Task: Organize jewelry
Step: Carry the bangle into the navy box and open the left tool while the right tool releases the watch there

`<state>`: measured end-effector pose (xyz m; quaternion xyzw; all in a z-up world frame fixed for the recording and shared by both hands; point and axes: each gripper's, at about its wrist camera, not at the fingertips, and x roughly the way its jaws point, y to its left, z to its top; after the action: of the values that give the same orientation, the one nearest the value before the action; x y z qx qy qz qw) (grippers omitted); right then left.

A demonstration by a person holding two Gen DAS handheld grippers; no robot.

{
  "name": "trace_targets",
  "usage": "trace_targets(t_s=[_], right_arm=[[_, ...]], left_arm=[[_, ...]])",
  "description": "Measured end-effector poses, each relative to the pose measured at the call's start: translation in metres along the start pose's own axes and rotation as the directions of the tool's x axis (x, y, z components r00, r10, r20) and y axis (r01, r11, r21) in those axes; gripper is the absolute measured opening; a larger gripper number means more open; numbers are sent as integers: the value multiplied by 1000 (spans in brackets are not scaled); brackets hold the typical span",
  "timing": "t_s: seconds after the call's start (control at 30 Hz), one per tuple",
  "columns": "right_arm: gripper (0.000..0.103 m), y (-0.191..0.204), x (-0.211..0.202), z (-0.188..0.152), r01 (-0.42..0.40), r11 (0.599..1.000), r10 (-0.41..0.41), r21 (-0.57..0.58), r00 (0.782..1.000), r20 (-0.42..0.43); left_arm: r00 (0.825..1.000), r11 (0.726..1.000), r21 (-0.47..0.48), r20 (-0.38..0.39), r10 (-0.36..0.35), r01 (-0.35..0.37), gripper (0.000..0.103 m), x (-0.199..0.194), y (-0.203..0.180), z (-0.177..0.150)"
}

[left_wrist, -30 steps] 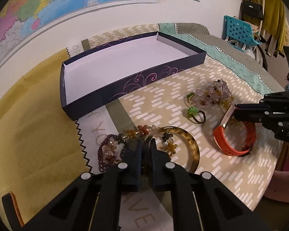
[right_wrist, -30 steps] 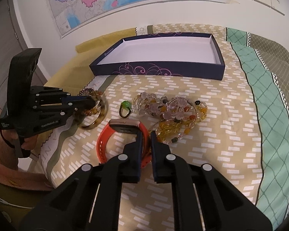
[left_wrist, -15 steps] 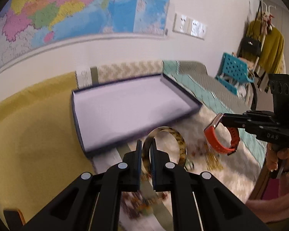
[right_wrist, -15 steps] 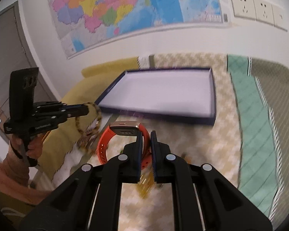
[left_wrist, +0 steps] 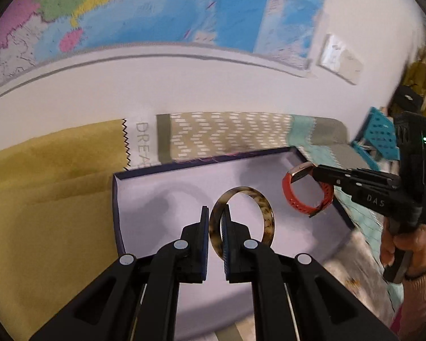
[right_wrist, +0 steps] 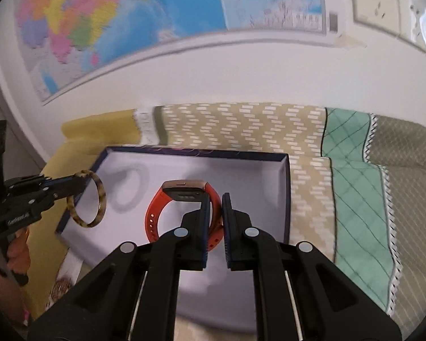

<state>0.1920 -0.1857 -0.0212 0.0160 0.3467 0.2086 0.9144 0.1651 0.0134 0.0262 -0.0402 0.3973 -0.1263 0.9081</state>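
Note:
My left gripper (left_wrist: pixel 215 213) is shut on a tortoiseshell bangle (left_wrist: pixel 265 213), which hangs upright in the air over the white floor of the dark blue box (left_wrist: pixel 184 196). My right gripper (right_wrist: pixel 215 200) is shut on the strap of an orange watch (right_wrist: pixel 156 213), also held above the box (right_wrist: pixel 241 182). In the left wrist view the watch (left_wrist: pixel 295 199) hangs over the box's right end from the right gripper (left_wrist: pixel 316 173). In the right wrist view the bangle (right_wrist: pixel 99 201) and left gripper (right_wrist: pixel 81 182) are over the box's left end. The box holds nothing that shows.
The box lies on a patchwork cloth of yellow (left_wrist: pixel 51 199), tan zigzag (right_wrist: pixel 241 125) and green (right_wrist: pixel 355 184) on a table against a wall with a map (left_wrist: pixel 156 8). Blurred beads (right_wrist: pixel 61 284) lie near the box's front left corner. A person's hand (left_wrist: pixel 406 250) holds the right gripper.
Both grippers lifted their pieces off the cloth and carried them forward: the bangle and the watch now hang over the box instead of in front of it. The remaining jewelry has dropped out of view.

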Motion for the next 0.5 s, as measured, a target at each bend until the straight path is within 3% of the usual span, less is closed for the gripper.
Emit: trace_targets(t_s=[0.23, 0.5], right_arm=[[9, -9, 43, 19, 12, 998, -9, 56, 998, -64], [5, -5, 49, 34, 53, 997, -49, 57, 996, -71]], left_arm=[[993, 997, -35, -93, 71, -74, 7, 57, 18, 20], [982, 994, -70, -175, 69, -82, 7, 84, 30, 28]])
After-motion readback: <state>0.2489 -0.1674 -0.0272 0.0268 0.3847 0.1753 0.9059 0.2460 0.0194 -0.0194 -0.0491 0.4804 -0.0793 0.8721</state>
